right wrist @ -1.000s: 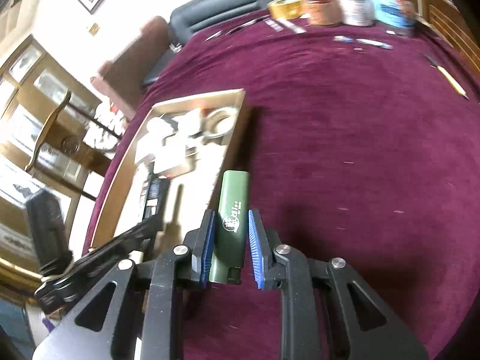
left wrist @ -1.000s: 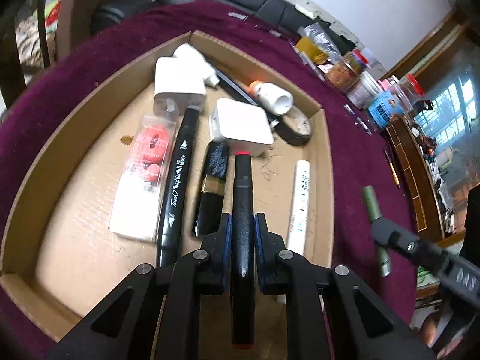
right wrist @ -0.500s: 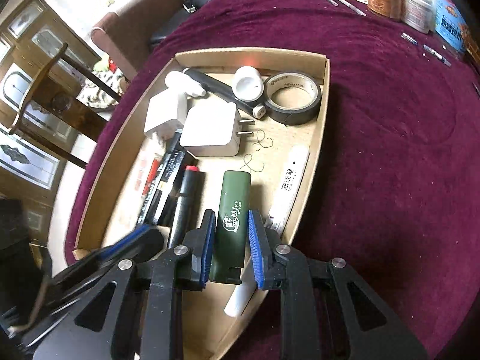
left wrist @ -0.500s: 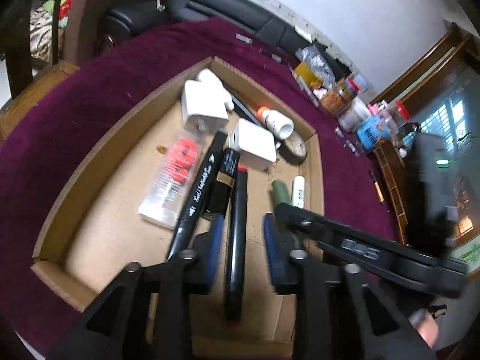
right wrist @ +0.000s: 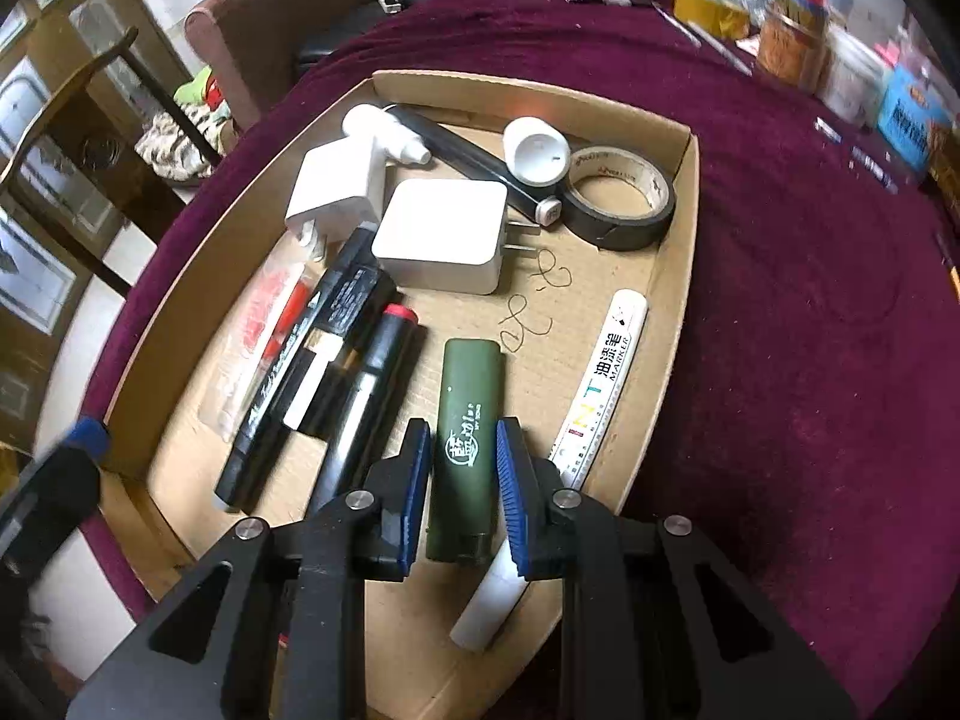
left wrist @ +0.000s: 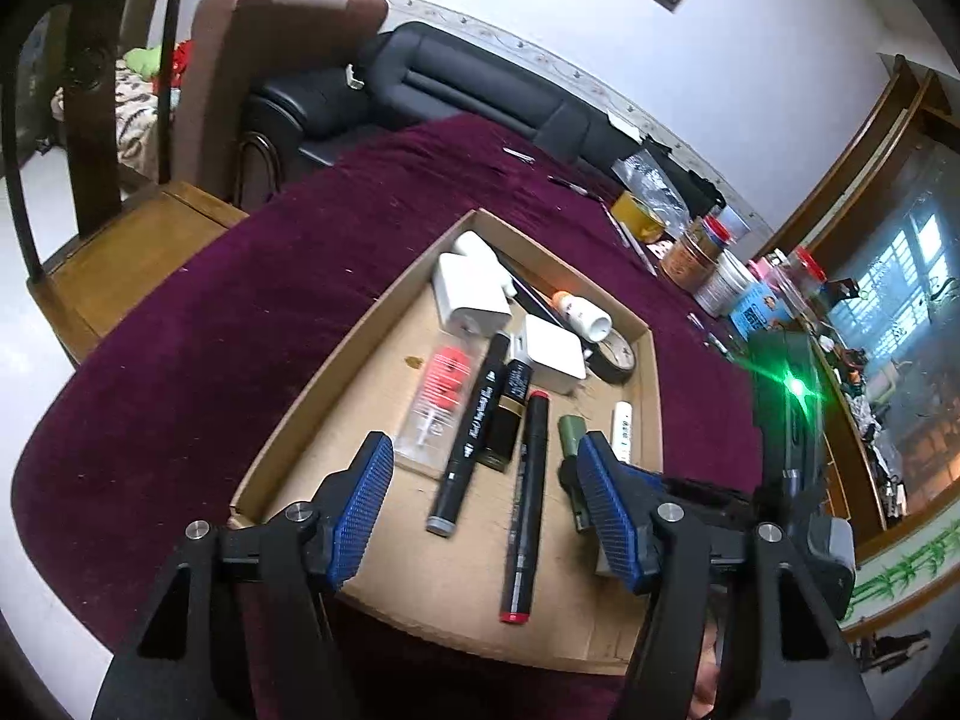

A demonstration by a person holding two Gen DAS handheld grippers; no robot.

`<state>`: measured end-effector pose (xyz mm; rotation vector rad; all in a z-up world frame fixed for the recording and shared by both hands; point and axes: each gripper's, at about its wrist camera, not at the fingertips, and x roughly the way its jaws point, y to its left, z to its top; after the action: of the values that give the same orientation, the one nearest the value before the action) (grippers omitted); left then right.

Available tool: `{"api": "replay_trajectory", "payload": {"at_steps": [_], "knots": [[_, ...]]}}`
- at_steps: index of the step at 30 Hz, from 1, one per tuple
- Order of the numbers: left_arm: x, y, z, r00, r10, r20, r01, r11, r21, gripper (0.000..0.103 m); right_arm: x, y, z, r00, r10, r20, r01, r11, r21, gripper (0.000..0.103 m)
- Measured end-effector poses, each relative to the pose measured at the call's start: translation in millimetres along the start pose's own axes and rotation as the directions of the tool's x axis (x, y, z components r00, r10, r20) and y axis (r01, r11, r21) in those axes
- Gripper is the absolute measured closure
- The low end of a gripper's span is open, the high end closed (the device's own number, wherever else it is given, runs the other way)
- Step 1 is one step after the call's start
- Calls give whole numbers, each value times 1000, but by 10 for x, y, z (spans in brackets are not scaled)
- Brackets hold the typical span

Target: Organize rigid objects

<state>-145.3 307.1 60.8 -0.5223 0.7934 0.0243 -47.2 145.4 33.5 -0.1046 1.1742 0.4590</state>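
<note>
A shallow cardboard tray (left wrist: 336, 360) (right wrist: 681, 276) lies on the purple tablecloth. My right gripper (right wrist: 462, 474) is shut on a dark green lighter (right wrist: 468, 414) and holds it low over the tray, between a red-capped black marker (right wrist: 372, 384) and a white paint marker (right wrist: 600, 378). My left gripper (left wrist: 483, 510) is open and empty above the tray's near end. The red-capped marker (left wrist: 528, 498) lies in the tray between its fingers. The green lighter's tip (left wrist: 570, 432) shows by the left gripper's right finger.
The tray also holds two white chargers (right wrist: 444, 234) (right wrist: 336, 186), a roll of black tape (right wrist: 618, 198), a white bottle (right wrist: 534, 150), another black marker (left wrist: 474, 438), a black and gold tube (left wrist: 507, 414) and a red packet (left wrist: 441, 390). Jars and boxes (left wrist: 714, 276) stand along the table's far right edge.
My left gripper let go of the red-capped marker, opened wide and drew back upward. My right gripper carried the green lighter from the bare cloth into the tray.
</note>
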Motion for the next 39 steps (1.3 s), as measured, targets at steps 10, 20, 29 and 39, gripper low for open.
{"api": "replay_trajectory", "payload": {"at_steps": [10,20,29,39], "knots": [[-18,75,-42,999,36,-2,-36,999,-28,45,-266,98,-130,991,-50,122,60,995,-81,72],[-105,-18,-86,996,82,28,-81,996,-23,45,-408,42,-275,977,-101,186,117,990,-75,61],[-288,-220,-134,972,184,149,-190,982,24,45,-556,-74,-420,951,-161,263,185,980,-69,47],[-544,-537,-216,899,267,346,-311,947,76,24,-625,-299,-570,944,-171,283,184,983,-20,47]]}}
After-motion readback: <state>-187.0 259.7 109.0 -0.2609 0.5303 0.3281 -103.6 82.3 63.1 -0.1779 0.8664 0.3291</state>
